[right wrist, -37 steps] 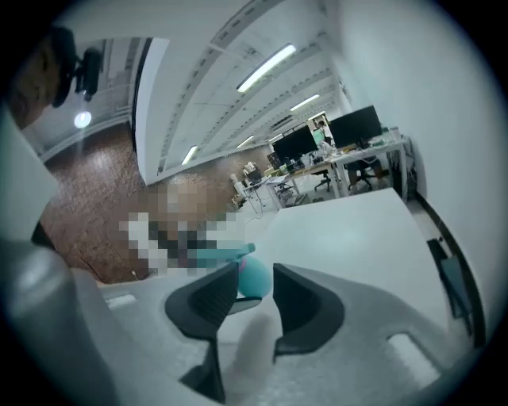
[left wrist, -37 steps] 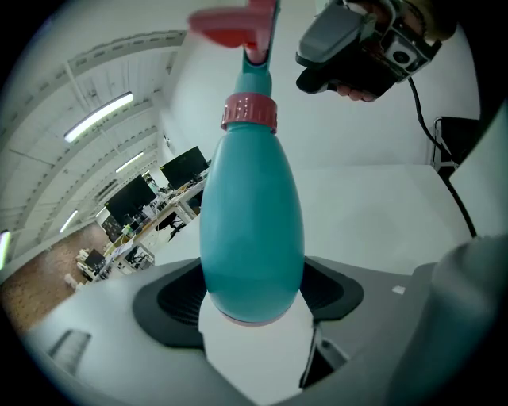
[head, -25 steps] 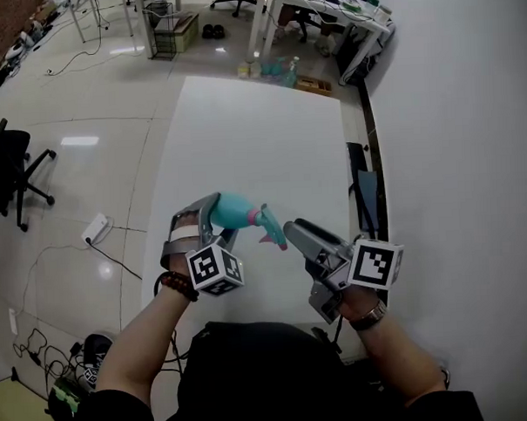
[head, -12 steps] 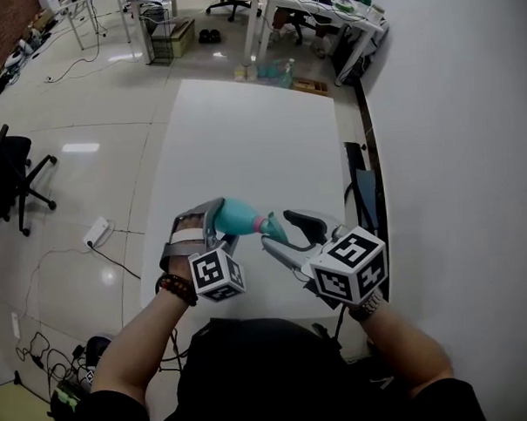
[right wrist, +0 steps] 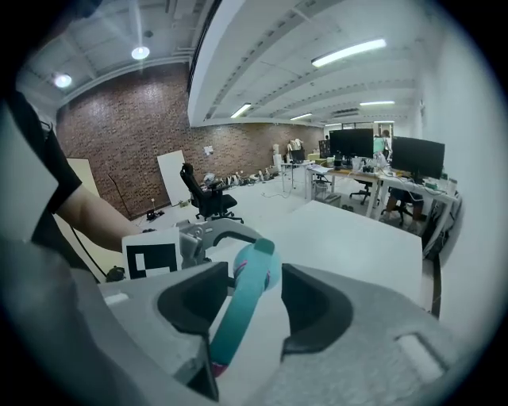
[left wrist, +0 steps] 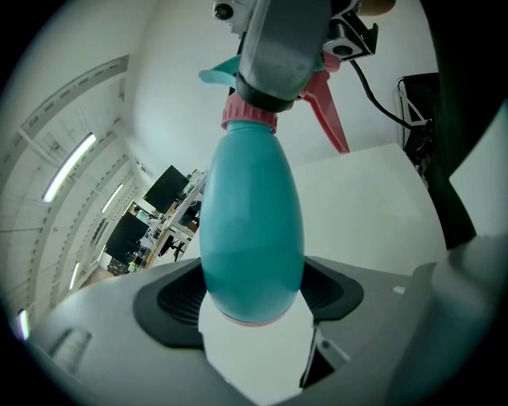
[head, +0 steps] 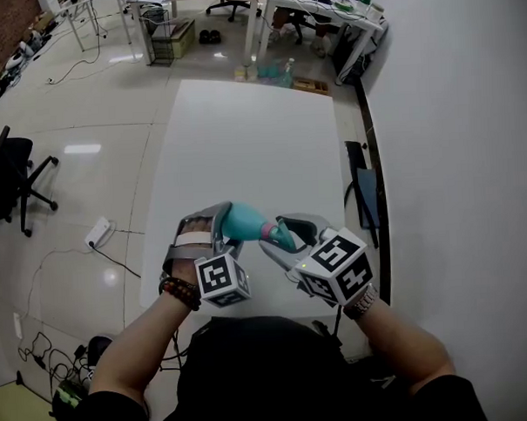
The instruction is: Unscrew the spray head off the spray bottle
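A teal spray bottle [head: 240,220] is held sideways above the near end of the white table [head: 251,136], and my left gripper [head: 222,223] is shut on its round body [left wrist: 252,230]. A pink collar [left wrist: 248,119] joins the body to the teal spray head [head: 278,234] with its pink trigger [left wrist: 325,111]. My right gripper [head: 286,235] has come over the head from the right. Its jaws are closing, with the head [right wrist: 242,305] lying between them, against the left pad and with a thin gap to the right one.
A black office chair [head: 5,177] and a white power strip [head: 96,227] with cables are on the floor to the left. Several bottles [head: 270,70] stand on the floor past the table's far end, before desks. A wall runs along the right.
My right gripper has rolled over and moved left from beside the bottle onto the spray head. The left gripper and bottle have tilted slightly and stayed in place.
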`<state>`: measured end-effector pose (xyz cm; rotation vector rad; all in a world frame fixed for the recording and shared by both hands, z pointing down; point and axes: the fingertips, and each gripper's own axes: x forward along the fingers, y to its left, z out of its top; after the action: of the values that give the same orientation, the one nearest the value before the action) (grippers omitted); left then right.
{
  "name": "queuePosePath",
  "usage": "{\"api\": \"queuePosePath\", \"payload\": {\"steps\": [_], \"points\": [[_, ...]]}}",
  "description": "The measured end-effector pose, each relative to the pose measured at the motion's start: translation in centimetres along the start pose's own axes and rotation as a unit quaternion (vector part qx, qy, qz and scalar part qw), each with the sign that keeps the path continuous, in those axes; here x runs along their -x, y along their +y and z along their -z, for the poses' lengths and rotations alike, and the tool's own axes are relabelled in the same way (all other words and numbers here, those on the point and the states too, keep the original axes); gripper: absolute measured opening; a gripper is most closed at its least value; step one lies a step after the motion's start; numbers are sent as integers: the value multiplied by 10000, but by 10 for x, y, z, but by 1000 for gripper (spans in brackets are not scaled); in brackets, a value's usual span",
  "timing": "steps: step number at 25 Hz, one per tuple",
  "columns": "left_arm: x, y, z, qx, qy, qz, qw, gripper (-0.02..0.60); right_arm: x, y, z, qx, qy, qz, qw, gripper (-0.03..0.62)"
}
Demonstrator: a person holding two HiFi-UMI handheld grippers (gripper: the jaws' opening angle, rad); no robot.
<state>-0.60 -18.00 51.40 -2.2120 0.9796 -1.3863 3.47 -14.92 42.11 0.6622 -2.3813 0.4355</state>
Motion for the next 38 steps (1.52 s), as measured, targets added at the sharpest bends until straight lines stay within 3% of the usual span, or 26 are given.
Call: {"api": "queuePosePath", "payload": {"steps": [6,9,13,16,18,20,22,26,28,31,38], "points": [[4,-4,-1,-89,85,139,9998,391,0,4,7,219,129,50,9997,128],[3,-10,0,-129,129,310,9994,391,1,6,9,437,172,75,9989,124],[5,-20,-2,-164,72,713,9973,391,4,13,14,1141,270,26,9931,123],[5,-31,-1,-265,41,1073,9939,391,4,16,22,1884,388,1,9813,123],[6,-39,1,-328,51,1291,9911,391,4,18,29,2436,508,25,9685,123],[7,-47,3,-353,75,1518,9878,391,3,22,35,3111,618,78,9483,123],[7,-53,6,-370,100,1707,9846,391,3,26,39,3918,709,189,9171,121],[8,-63,10,-334,161,2040,9783,391,4,28,49,5319,869,406,8414,121],[8,-65,10,-322,171,2085,9774,391,6,28,53,5627,884,439,8207,121],[8,-66,11,-344,201,2125,9763,391,8,27,54,5727,874,450,8138,121],[7,-66,23,-327,299,2118,9763,391,17,29,52,5669,828,470,8183,121]]}}
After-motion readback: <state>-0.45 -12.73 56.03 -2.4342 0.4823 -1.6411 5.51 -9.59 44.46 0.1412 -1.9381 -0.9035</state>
